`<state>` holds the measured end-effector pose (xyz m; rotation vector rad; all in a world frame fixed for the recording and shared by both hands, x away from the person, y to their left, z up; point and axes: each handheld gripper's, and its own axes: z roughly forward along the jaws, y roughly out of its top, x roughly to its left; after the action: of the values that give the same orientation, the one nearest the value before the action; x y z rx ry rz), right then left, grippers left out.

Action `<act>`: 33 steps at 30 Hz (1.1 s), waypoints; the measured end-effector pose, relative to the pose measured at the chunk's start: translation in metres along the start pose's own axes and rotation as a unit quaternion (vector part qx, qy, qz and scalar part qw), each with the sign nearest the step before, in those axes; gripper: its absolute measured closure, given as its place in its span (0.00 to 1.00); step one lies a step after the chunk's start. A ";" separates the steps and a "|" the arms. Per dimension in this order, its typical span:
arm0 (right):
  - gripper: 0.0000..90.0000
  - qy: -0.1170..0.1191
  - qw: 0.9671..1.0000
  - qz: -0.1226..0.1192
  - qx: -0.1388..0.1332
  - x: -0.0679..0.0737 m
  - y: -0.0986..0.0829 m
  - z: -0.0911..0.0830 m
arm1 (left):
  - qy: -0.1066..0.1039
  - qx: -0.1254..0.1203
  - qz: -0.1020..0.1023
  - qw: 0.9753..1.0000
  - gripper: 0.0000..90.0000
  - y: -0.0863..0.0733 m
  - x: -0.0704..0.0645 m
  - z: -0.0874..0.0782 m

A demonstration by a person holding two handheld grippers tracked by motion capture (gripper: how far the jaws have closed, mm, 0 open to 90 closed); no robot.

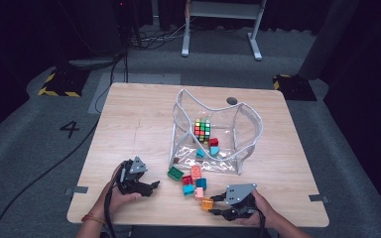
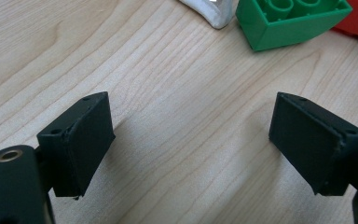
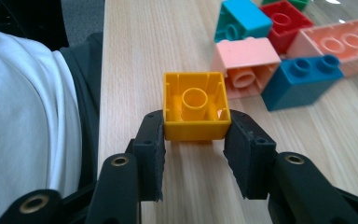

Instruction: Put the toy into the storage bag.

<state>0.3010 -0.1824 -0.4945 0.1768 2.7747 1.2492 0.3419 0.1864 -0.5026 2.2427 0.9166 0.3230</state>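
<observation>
Yellow brick: we see a small square yellow brick (image 3: 195,106) of glossy plastic, turned so its hollow underside with one round tube faces the right gripper view; in the high view it (image 1: 207,203) sits low over the wooden table (image 1: 129,124), near the front edge.
Right gripper: our right gripper (image 3: 195,128) is clamped on the yellow brick, one black pad pressed flat to each side wall, the jaws drawn in to the brick's width. In the high view it (image 1: 217,204) lies by the front edge with a hand around it.
Left gripper: our left gripper (image 2: 191,140) stands wide apart with bare wood between its pads, holding and touching nothing. In the high view it (image 1: 151,187) rests at the front left of the table, in the other hand.
Brick against the tongs: we find the yellow brick between the right gripper's pads, at their tips; it is well apart from the left gripper, across the table's front.
Neighbours: a pink brick (image 3: 246,65) lies just beyond the yellow one, a blue brick (image 3: 303,81) beside that, with a teal brick (image 3: 242,18), a red brick (image 3: 286,23) and a salmon brick (image 3: 340,44) farther off.
Ahead of the left gripper: we see a green brick (image 2: 289,21) lying near the corner of the clear bag (image 1: 243,129).
Bag: it stands open mid-table, holding a colour cube (image 1: 202,130) and a few small bricks.
</observation>
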 end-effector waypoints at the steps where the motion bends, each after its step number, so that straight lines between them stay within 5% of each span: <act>1: 0.66 -0.002 1.000 -0.001 0.005 -0.003 -0.004 -0.007 | -0.001 0.000 0.000 1.000 0.15 0.000 0.000 0.000; 7: 0.66 -0.030 0.999 0.044 0.003 -0.011 -0.019 -0.032 | 0.000 0.000 0.000 1.000 0.15 0.000 0.000 0.000; 16: 0.66 -0.082 0.995 0.063 -0.002 -0.024 -0.035 -0.063 | 0.000 0.000 -0.001 1.000 0.15 0.000 0.000 0.000; 20: 0.66 -0.124 0.989 0.082 0.001 -0.035 -0.044 -0.079 | 0.000 0.000 0.000 1.000 0.15 0.000 0.000 0.000; 22: 0.66 -0.129 0.988 0.083 -0.001 -0.038 -0.045 -0.082 | 0.000 0.000 0.000 1.000 0.15 0.000 0.000 0.000; 24: 0.66 -0.149 0.984 0.101 0.000 -0.043 -0.049 -0.090 | -0.001 0.000 -0.001 1.000 0.15 0.000 0.000 0.000; 33: 0.66 -0.193 0.973 0.126 -0.025 -0.060 -0.059 -0.113 | 0.000 0.000 -0.001 1.000 0.15 0.000 0.000 0.000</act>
<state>0.3411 -0.3132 -0.4620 0.7059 2.4373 1.1796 0.3419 0.1863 -0.5026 2.2415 0.9190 0.3218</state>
